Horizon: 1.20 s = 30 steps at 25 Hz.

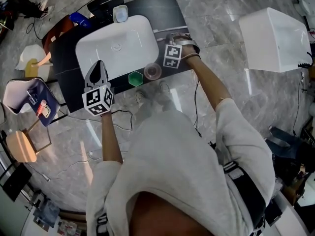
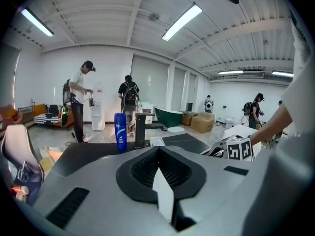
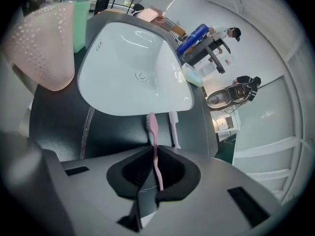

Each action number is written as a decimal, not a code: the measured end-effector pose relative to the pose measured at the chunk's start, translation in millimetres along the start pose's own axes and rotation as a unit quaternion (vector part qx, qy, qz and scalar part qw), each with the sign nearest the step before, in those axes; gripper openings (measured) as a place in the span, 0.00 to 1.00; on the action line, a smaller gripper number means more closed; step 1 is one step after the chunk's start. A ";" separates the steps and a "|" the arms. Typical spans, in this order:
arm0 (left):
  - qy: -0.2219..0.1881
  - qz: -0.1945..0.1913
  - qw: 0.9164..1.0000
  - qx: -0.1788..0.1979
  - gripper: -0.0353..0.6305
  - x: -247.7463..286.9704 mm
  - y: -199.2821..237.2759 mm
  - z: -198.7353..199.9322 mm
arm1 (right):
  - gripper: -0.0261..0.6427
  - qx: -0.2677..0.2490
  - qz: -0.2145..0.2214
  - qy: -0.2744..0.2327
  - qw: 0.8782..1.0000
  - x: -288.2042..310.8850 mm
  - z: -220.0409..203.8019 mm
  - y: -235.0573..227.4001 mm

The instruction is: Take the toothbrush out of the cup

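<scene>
Two hand-held grippers over a dark counter (image 1: 170, 6) with a white sink (image 1: 118, 45) set in it. At the sink's right side, right hand-held gripper (image 1: 174, 41) tilted steeply down and clenched on a pink toothbrush (image 3: 154, 151): handle pinched between the pads, bristle end sticking out past the jaw tips toward the sink's near rim, above bare counter. Toothbrush out of the cups, touching neither. Just right of its head, a paler twin shape (image 3: 173, 124) on the glossy dark surface; second brush or reflection, impossible to say.

Pink dotted cup (image 3: 42, 48) and green cup (image 1: 135, 78) side by side by the counter's near edge, just off the sink's near right corner, left of the right hand-held gripper; green one the further left of the pair.

Over the sink's near left corner, left hand-held gripper (image 2: 158, 150) clenched on nothing, jaw tips pressed together, left of the green cup and not touching it.

At the counter's far side beyond the sink: blue bottle (image 2: 120, 131) and black tap (image 2: 140, 129) close together. On the floor well to the right, a white box (image 1: 275, 38); to the left, a chair (image 1: 29, 97). Several people standing far off in the room, seen in the left gripper view.
</scene>
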State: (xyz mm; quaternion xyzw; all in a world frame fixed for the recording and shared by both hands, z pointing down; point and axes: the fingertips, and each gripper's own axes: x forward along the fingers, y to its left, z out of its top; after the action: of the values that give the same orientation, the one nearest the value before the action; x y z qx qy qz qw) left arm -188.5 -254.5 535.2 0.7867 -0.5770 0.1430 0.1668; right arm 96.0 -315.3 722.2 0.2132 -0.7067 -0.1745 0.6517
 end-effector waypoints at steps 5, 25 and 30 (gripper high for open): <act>-0.004 -0.003 1.000 0.006 0.09 -1.9 -4.3 2.4 | 0.21 0.021 0.008 -0.019 1.000 -3.1 3.4 -0.1; -0.020 -0.012 1.000 0.013 0.09 -10.1 -25.7 7.2 | 0.16 0.506 -0.039 -0.263 0.821 -132.0 10.6 -46.2; -0.027 -0.006 1.000 0.013 0.09 -18.1 -25.3 10.9 | 0.09 0.541 -0.050 -0.312 0.780 -167.6 22.1 -52.6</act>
State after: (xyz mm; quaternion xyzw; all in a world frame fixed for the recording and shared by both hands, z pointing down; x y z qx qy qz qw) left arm -169.3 -236.5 515.3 0.7959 -0.5746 0.1277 0.1419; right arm 87.9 -272.0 550.7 0.4997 -0.8378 0.1472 0.1637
